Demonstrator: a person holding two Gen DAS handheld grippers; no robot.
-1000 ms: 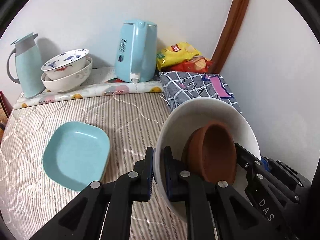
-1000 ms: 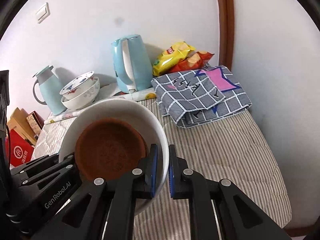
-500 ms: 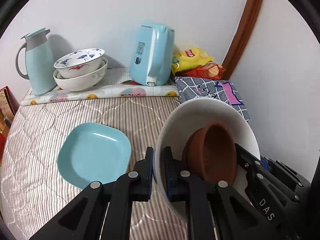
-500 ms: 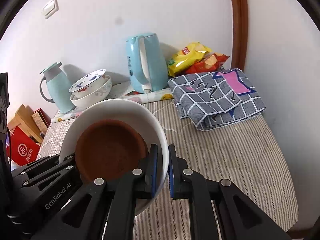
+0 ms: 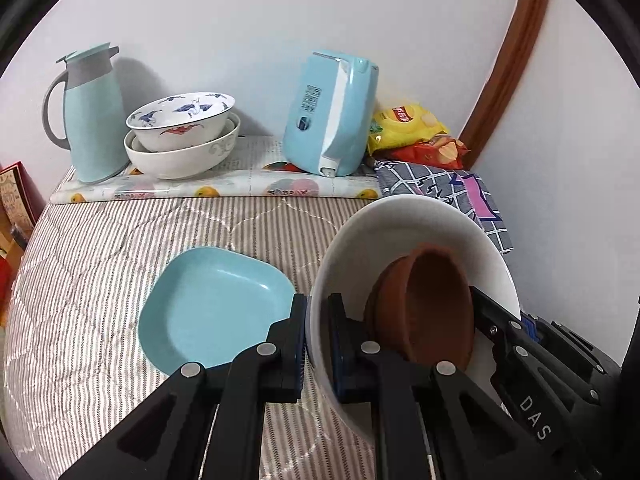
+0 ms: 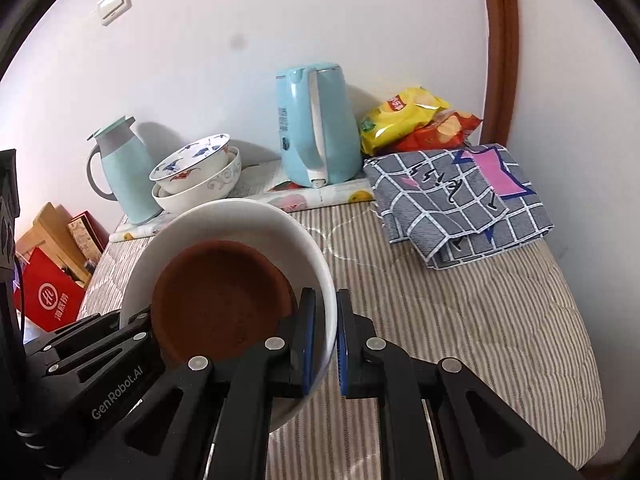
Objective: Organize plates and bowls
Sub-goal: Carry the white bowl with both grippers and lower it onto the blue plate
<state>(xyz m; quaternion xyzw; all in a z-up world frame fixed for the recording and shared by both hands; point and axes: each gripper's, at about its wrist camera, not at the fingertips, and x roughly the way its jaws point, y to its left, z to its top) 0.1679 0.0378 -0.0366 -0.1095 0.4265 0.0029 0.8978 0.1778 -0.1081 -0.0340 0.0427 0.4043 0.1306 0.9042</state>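
Note:
A large white bowl (image 5: 404, 236) with a brown clay dish (image 5: 428, 304) inside it is held above the striped bed between both grippers. My left gripper (image 5: 318, 340) is shut on the bowl's left rim. My right gripper (image 6: 326, 340) is shut on its right rim; the bowl (image 6: 248, 224) and brown dish (image 6: 220, 300) fill that view's lower left. A light blue square plate (image 5: 212, 308) lies on the bed just left of the bowl. Two stacked patterned bowls (image 5: 184, 136) stand at the back by the wall.
A teal thermos jug (image 5: 92, 112) and a light blue kettle (image 5: 332, 116) stand on a fruit-print mat (image 5: 224, 184) along the wall. Snack bags (image 5: 412, 132) and a folded checked cloth (image 6: 460, 196) lie at the back right. Red boxes (image 6: 48, 300) are left of the bed.
Both grippers carried the white bowl with the brown dish leftward along the bed; the blue plate and stacked bowls now sit closer to the middle of the left wrist view. Grips unchanged.

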